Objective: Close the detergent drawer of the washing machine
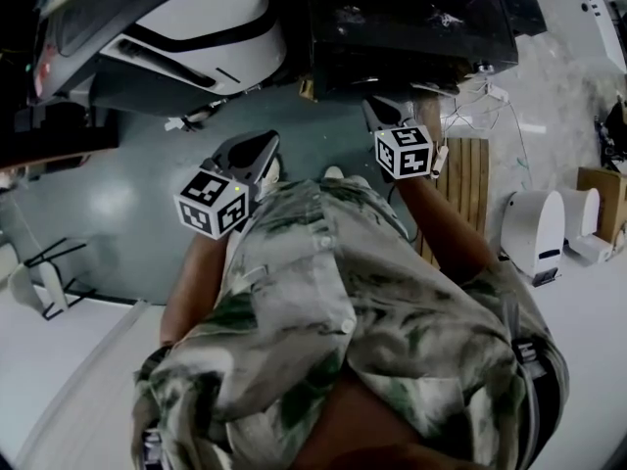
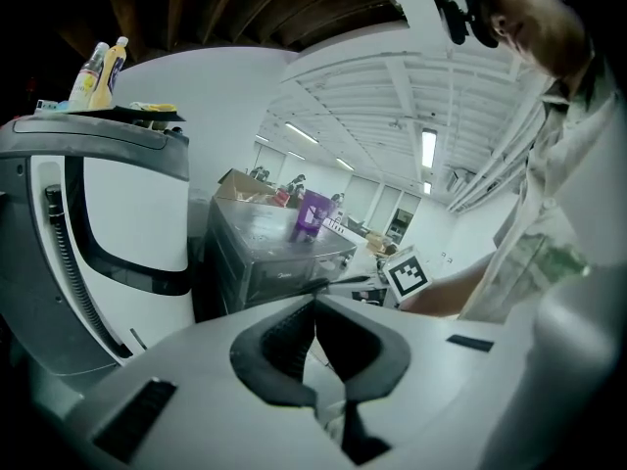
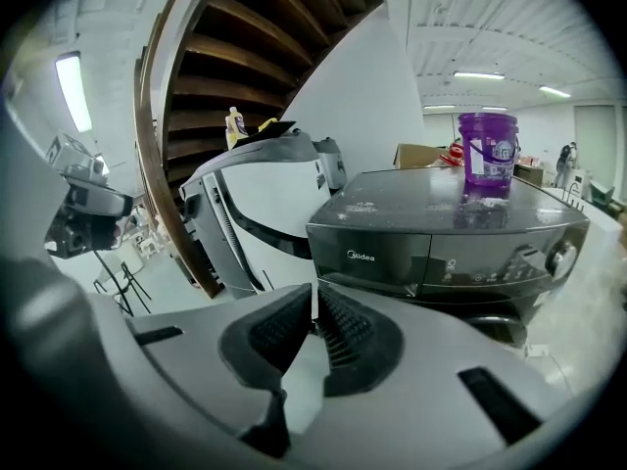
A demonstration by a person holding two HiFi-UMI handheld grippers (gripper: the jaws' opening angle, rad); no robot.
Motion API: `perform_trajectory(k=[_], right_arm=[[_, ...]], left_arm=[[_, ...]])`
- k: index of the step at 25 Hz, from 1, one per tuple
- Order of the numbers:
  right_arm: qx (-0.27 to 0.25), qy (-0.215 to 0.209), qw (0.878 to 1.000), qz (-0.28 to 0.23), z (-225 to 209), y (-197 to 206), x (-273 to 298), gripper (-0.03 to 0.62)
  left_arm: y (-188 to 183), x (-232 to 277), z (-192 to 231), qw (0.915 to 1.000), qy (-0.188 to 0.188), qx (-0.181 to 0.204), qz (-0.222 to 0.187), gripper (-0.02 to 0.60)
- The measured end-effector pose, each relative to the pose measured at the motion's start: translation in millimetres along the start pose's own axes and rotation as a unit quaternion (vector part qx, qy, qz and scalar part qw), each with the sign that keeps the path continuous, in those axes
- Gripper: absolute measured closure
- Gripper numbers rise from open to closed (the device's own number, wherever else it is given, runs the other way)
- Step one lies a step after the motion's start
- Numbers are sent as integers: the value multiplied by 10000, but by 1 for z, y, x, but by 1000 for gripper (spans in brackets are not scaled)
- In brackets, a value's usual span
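Head view, washing machine (image 1: 411,18): dark cabinet at top centre, seen from above. Its front face, and so the drawer, does not show here.
Head view, left tongs (image 1: 257,150) and right tongs (image 1: 384,114): both are in front of the person's patterned shirt (image 1: 323,292), clear of the machine and touching nothing.
Left gripper view, left tongs (image 2: 315,304): tips together, nothing between them. The machine stands beyond, with a purple bucket (image 2: 312,213) on its top.
Right gripper view, right tongs (image 3: 315,300): tips all but meeting, empty.
Right gripper view, detergent drawer (image 3: 367,255): at the upper left of the machine's front, beside the control panel (image 3: 509,258). Its face appears flush with that panel.
Progress: the drawer looks pushed home. The task is judged complete, with only drawing the tongs away left.
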State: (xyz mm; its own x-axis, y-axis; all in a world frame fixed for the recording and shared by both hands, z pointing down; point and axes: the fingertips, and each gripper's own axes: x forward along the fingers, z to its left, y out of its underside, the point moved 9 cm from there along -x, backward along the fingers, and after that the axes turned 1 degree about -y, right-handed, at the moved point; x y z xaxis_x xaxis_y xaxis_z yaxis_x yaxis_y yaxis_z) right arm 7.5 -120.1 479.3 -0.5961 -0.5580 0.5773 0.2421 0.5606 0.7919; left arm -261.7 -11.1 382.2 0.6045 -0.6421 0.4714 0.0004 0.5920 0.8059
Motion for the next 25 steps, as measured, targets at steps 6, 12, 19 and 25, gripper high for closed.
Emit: perform_trajectory(k=[6, 12, 19, 25], right_arm=[[-161, -312, 9994, -63, 3, 4, -34, 557], [-251, -683, 9973, -68, 2, 8, -58, 566], [-431, -966, 9943, -110, 6, 14, -87, 572], [-489, -1133, 9922, -177, 17, 17, -106, 572]], left_arm=[[2, 13, -25, 10000, 59, 38, 32, 557], [11, 19, -42, 10000, -29, -10, 55, 557], [17, 24, -51, 9997, -192, -145, -38, 557], [24, 21, -70, 9998, -153, -109, -54, 557]])
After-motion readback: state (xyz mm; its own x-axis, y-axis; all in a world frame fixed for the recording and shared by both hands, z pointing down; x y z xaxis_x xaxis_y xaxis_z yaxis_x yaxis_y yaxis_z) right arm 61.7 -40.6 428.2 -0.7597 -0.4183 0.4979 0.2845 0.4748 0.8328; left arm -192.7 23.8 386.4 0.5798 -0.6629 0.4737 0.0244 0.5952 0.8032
